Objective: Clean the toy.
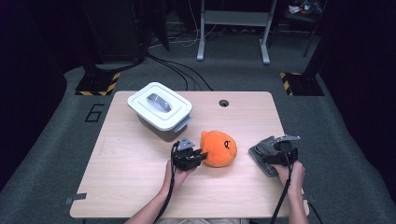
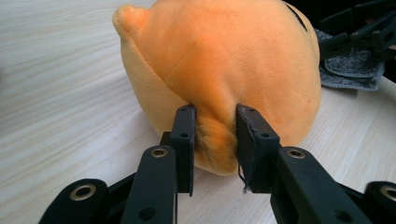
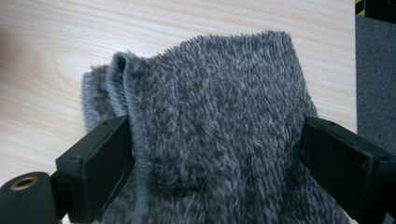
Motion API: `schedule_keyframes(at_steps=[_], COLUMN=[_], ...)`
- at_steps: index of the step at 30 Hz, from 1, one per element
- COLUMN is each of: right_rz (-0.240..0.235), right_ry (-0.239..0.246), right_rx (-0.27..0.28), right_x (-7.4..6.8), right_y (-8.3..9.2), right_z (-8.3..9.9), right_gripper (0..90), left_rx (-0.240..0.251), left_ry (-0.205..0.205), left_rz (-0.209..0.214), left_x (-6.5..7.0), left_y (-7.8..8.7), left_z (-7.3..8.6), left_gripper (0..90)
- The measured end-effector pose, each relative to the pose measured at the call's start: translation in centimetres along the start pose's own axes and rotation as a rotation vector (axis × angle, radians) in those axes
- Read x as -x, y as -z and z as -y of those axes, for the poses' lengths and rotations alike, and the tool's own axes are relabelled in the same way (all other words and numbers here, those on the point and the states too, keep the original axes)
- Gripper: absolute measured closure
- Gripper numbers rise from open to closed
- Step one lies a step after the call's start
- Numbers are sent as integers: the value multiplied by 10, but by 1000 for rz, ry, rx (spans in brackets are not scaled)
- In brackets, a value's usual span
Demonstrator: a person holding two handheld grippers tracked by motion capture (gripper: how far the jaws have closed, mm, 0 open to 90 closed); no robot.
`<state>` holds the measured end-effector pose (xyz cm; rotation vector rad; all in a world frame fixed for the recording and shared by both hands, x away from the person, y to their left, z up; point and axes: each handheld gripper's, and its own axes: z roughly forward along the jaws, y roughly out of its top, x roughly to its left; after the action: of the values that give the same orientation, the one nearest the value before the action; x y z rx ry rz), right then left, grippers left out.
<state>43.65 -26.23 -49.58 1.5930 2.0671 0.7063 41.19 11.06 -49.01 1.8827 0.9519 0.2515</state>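
A: The left claw [image 2: 215, 140] is pinching a fold of the orange plush toy [image 1: 218, 148] near the middle of the desk [image 1: 140, 177]. Only a small tuck of fabric is sitting between the pads, so I think it could slip out if the hand is lifting fast.

B: And the right claw [image 3: 215, 140] is standing spread wide on either side of the folded grey fleece cloth [image 3: 210, 140], not yet squeezing it.

A: That cloth is lying close to the desk's right edge. A sideways nudge is probably pushing it over onto the floor.

B: There is open wood in front of the left hand [image 1: 175, 175]. The white lidded container [image 1: 159, 111] is sitting at the far left, well apart from the toy, so the way between is staying free.
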Motion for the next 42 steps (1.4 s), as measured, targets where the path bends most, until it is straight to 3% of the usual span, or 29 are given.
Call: schedule_keyframes(at_steps=[5,9,13,25,29,34,37,42], right_rz=[-3,9,9,-38,-36,-26,-27,-45], right_ry=[-21,4,-2,28,29,29,3,7], right_rx=[-22,-31,-28,4,10,59,68,87], right_x=[1,0,-2,-5,-8,-8,-7,-2], right_y=[-9,-15,-15,-10,-8,-7,-7,-6], right_z=[1,3,5,8,9,14,16,17], right_gripper=[82,114,148,406,508,651,682,696], left_rx=[-2,-4,-6,-8,-7,-9,-9,-8], left_ry=[2,-2,-5,-6,-4,-10,-14,-12], left_rz=[3,2,1,-1,-2,-4,-4,-4], left_x=[0,0,0,1,1,1,0,1], left_y=[0,0,0,-1,-1,-1,0,-1], left_z=[1,0,0,-1,-1,0,0,0], left_gripper=[696,696,696,695,695,694,694,694])
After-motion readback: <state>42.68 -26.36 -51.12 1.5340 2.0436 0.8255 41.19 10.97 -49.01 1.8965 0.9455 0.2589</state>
